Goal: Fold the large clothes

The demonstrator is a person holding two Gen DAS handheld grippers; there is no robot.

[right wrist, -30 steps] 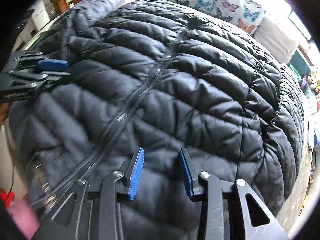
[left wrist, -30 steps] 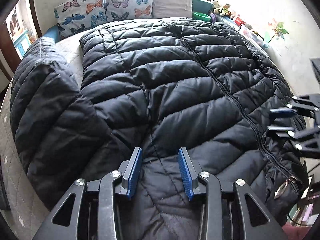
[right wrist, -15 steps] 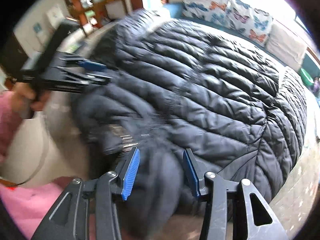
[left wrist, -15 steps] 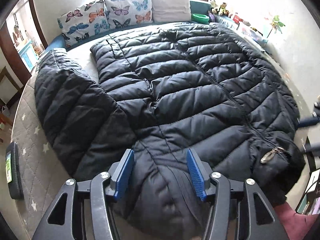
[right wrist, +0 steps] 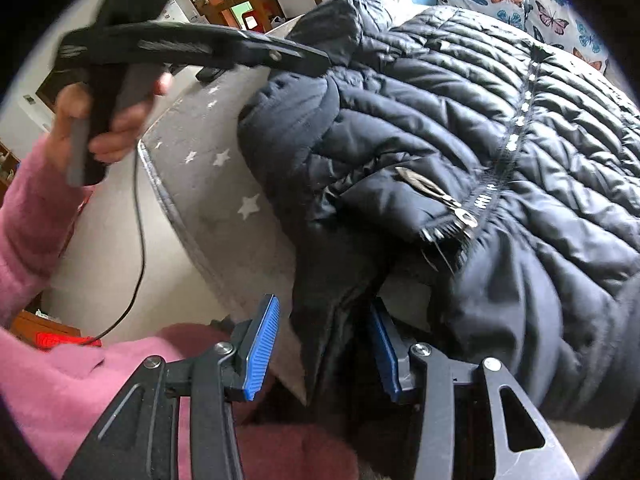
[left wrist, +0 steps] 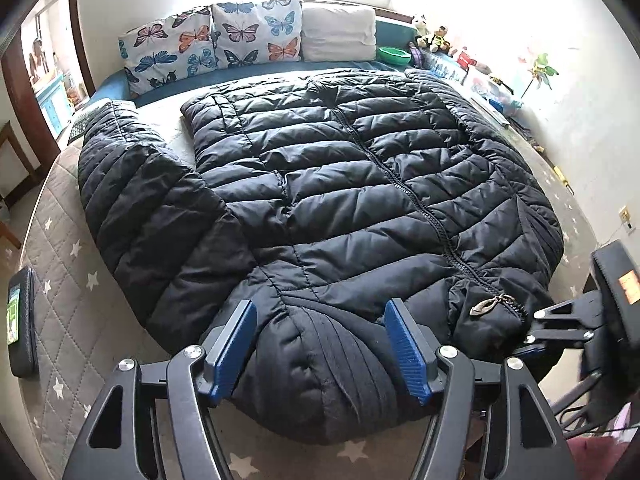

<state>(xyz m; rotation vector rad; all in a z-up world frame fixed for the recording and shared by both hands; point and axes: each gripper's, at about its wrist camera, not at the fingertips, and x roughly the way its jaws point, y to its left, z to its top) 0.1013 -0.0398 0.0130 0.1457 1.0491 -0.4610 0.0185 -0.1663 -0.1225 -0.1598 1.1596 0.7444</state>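
Note:
A large black quilted puffer jacket (left wrist: 340, 184) lies spread front-up on the bed, zipper closed, one sleeve (left wrist: 148, 208) stretched to the left. Its collar end (left wrist: 340, 360) bulges at the near bed edge. My left gripper (left wrist: 320, 348) is open, its blue pads on either side of the collar bulge, not closed on it. My right gripper (right wrist: 324, 344) is open at the bed's near edge, with a hanging flap of the jacket (right wrist: 332, 300) between its pads. The zipper pull (right wrist: 432, 192) shows in the right wrist view. The left gripper (right wrist: 192, 46) shows there, held in a hand.
The bed has a grey star-patterned quilt (left wrist: 68, 280). Butterfly pillows (left wrist: 212, 40) and a white pillow line the far side. A dark flat case (left wrist: 22, 320) lies at the bed's left edge. Toys and clutter stand along the right wall (left wrist: 480, 68). My pink sleeve (right wrist: 60, 380) is close below.
Both grippers have pulled back from over the jacket toward the near bed edge. The whole jacket has come into view. The right gripper now straddles a hanging flap.

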